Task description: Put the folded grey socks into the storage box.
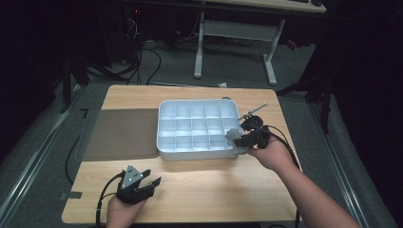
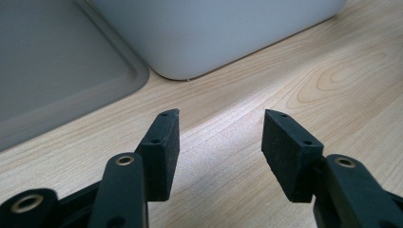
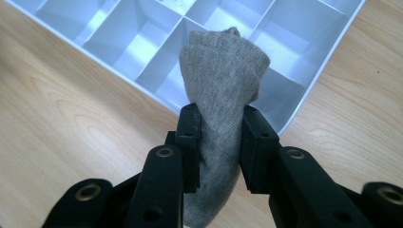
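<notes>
One grey sock [image 3: 219, 90], one white compartment tray [image 1: 164, 109] with fifteen cells, one grey lid [image 1: 121, 133] and two hand-held grippers, left [image 1: 142, 183] and right [image 1: 236, 137], on one wooden counter [image 1: 204, 185].

- In the high view the room is dim; the floor and the far desk [image 1: 237, 28] toward twelve o'clock sink into near black.
- Light falls from above on the wooden table [image 1: 190, 190], and the white tray [image 1: 164, 142] glares slightly.
- The high view is soft and grainy.
- In the left gripper view, a pale streak of light crosses the wood; the black pads [image 2: 164, 152] are sharp.
- In the right gripper view, the grey sock [image 3: 221, 90] is crisp and evenly lit.
</notes>
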